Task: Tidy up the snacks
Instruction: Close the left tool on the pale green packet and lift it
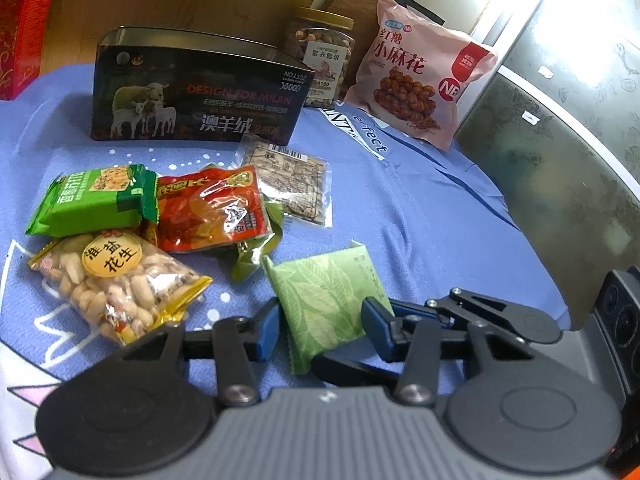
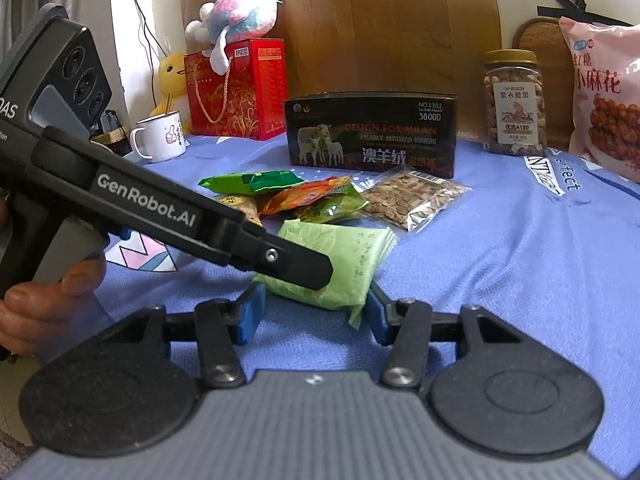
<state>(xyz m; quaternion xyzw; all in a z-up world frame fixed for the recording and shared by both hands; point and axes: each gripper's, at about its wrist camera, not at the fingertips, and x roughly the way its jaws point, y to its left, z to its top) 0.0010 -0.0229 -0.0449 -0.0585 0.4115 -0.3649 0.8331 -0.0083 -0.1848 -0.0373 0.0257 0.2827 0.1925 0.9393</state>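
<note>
A pale green leaf-print packet (image 1: 320,292) lies on the blue cloth (image 1: 420,220). My left gripper (image 1: 322,324) is shut on it, with a blue pad against each long side. In the right wrist view the same packet (image 2: 348,248) lies under the left gripper's black finger (image 2: 296,264). My right gripper (image 2: 314,312) stands open, and the packet's near end sits between its fingertips. A pile of small snacks lies to the left: a green biscuit pack (image 1: 96,200), a red packet (image 1: 212,212), a peanut bag (image 1: 120,284) and a clear seed packet (image 1: 292,176).
An open black tin box (image 1: 196,96) stands behind the pile, with a nut jar (image 1: 320,56) and a pink snack bag (image 1: 420,76) to its right. A red gift box (image 2: 236,92), a white mug (image 2: 160,140) and plush toys stand at back left. The table's edge curves along the right (image 1: 532,240).
</note>
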